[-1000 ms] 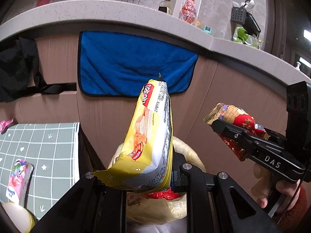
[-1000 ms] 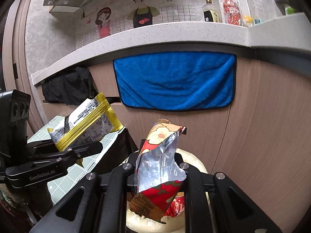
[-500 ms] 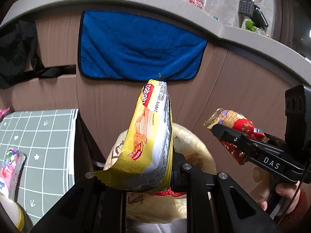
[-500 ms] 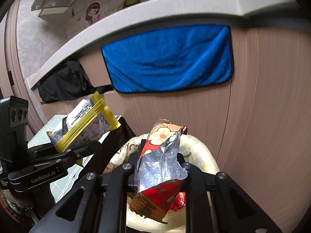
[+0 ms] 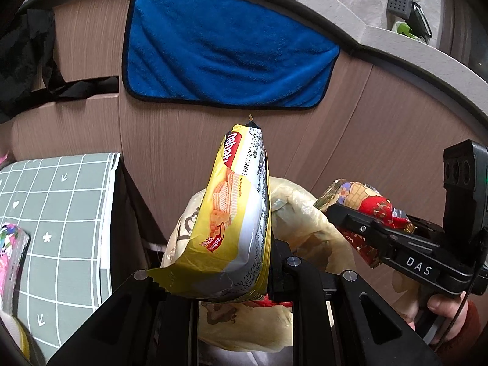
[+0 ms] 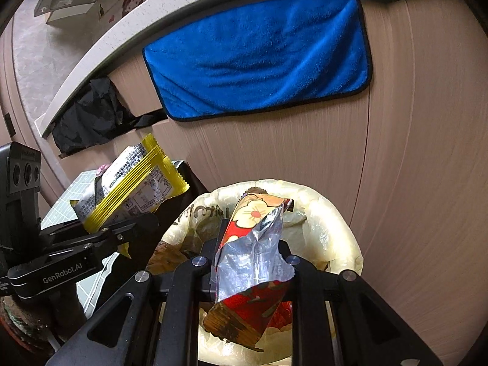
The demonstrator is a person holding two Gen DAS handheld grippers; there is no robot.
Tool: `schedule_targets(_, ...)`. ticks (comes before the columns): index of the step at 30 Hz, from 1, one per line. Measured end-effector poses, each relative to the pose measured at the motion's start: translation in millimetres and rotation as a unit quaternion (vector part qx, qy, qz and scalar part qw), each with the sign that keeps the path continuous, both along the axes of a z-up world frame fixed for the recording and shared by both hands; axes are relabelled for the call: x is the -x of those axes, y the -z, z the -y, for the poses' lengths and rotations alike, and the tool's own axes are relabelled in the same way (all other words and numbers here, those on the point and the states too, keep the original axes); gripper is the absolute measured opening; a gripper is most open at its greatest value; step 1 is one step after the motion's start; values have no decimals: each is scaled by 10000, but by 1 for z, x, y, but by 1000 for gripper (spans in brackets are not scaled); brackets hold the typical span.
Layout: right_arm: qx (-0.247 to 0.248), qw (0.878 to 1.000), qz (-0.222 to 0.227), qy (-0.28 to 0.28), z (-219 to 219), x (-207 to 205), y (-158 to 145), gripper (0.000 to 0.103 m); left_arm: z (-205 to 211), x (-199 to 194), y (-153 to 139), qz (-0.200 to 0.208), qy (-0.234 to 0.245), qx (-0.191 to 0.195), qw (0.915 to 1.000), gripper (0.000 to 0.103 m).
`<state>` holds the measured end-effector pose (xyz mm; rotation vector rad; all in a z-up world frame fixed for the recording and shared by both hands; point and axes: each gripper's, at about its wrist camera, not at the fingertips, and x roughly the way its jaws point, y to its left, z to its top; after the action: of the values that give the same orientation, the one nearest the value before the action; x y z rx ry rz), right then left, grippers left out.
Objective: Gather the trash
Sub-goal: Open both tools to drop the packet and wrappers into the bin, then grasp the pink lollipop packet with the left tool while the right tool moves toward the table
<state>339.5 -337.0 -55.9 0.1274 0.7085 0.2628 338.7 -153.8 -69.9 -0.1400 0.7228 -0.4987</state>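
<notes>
Left wrist: left tongs point(image 5: 244, 262) pinch yellow wrapper point(image 5: 235, 222), right tongs point(image 6: 250, 262) pinch red wrapper point(image 6: 253, 262)

Glossy yellow wafer wrapper point(image 5: 235, 225) and a red wrapper point(image 6: 253, 262) with crinkled silver foil lining. Behind, plush blue cloth point(image 6: 259, 58) hangs on matt wood-grain panelling point(image 6: 411, 152). Translucent plastic bin liner point(image 6: 335, 231).

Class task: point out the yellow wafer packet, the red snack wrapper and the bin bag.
yellow wafer packet point(image 5: 235, 213), left wrist view, printed front.
red snack wrapper point(image 6: 253, 259), right wrist view, silver inside.
bin bag point(image 6: 332, 228), right wrist view, right rim.
</notes>
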Motion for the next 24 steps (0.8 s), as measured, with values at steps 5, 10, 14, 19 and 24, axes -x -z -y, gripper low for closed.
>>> schedule_targets(5,-2,9999,-114,29,-1,-4,5,18,0,-4,3,-49,39,55,10000,19)
schedule_targets(10,-36,9998,-179,29,1,-5,8,28,1,-11,6,-207,205,100,9995,35)
schedule_targets(14,-71,9999,-131,73,2,-7,7,36,0,-14,9,-344,294,250,9987,76)
schedule_targets(19,-164,9996,-117,186,7,-5,7,55,-4,-11,2,-286,220,291,9989,82)
schedule_targets(24,-117,9995,-40,302,8,-1,2,56,-21,-9,-15,-179,-13,404,9990,84)
